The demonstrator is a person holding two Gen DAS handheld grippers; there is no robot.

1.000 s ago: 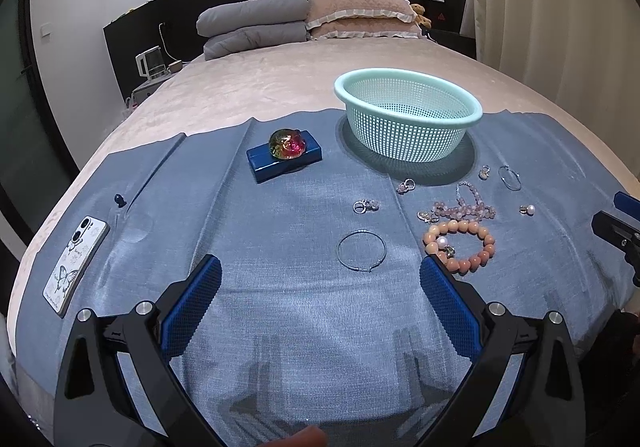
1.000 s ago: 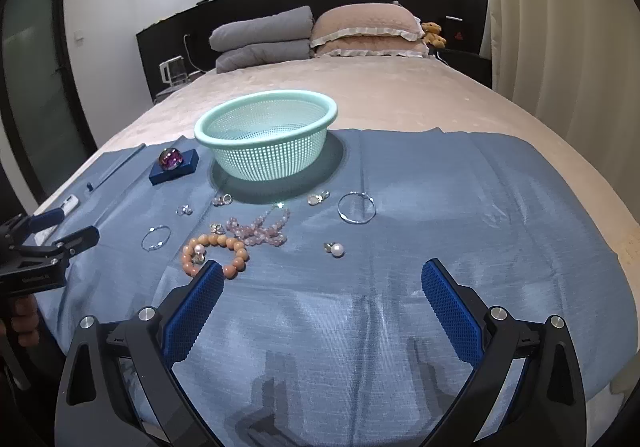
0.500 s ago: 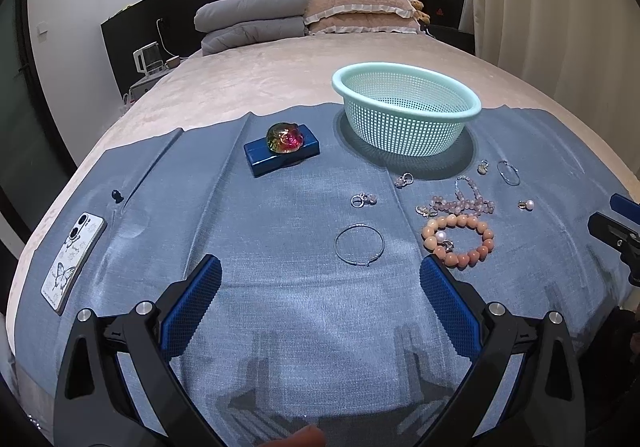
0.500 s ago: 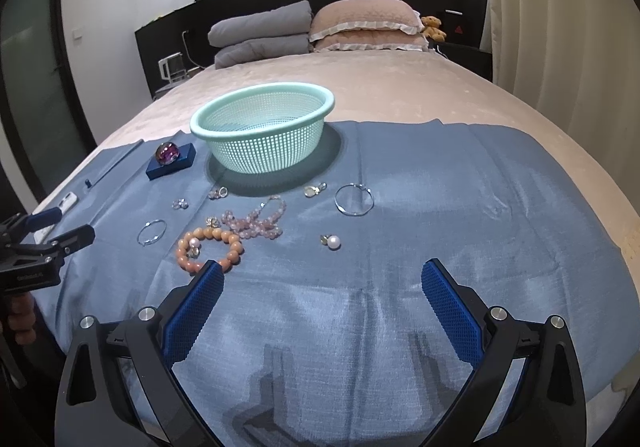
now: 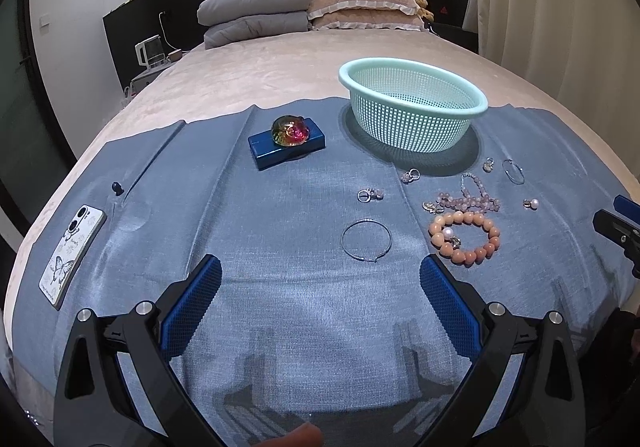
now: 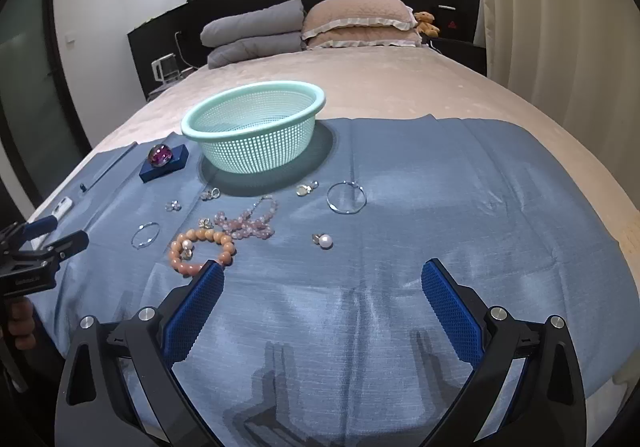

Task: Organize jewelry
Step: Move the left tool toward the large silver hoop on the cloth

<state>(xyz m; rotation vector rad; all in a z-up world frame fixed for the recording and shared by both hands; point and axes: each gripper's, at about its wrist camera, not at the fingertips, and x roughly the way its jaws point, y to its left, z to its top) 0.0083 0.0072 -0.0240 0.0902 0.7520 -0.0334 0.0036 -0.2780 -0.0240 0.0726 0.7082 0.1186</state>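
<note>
blue cloth (image 5: 280, 287): woven, faintly creased, spread over a beige bed (image 5: 260, 71). basket (image 5: 414, 109): mint plastic, round, perforated wall, upright, mouth up, at 12 o'clock of the jewelry, nothing seen inside. bead bracelet (image 5: 464, 237): peach round beads in a closed ring, flat on the cloth, a pearl charm on its inner left. pink strand (image 5: 468, 201): small pale pink beads, bunched, long axis running 9 to 3 o'clock in the left view, touching or just beside the bead bracelet at its 12 o'clock. hoop (image 5: 366, 239): thin silver wire circle, flat, at 9 o'clock of the bead bracelet, apart from it. second hoop (image 6: 346, 197): silver, flat, at 5 o'clock of the basket in the right view. pearl (image 6: 325, 241): white, round, with a small metal fitting on its left. rings (image 5: 370, 194): small silver pieces, detail too small to tell. blue box (image 5: 286, 145): glossy, rectangular, long axis 8 to 2 o'clock, a multicoloured glass dome (image 5: 291, 131) on top. phone (image 5: 72, 253): white butterfly case, face down, long axis 7 to 1 o'clock, at the cloth's left edge. left gripper (image 5: 320, 295): jaws wide apart, holding nothing, blue textured pads, over bare cloth. right gripper (image 6: 322, 301): jaws wide apart, holding nothing, its left pad overlapping the bead bracelet in view.
</note>
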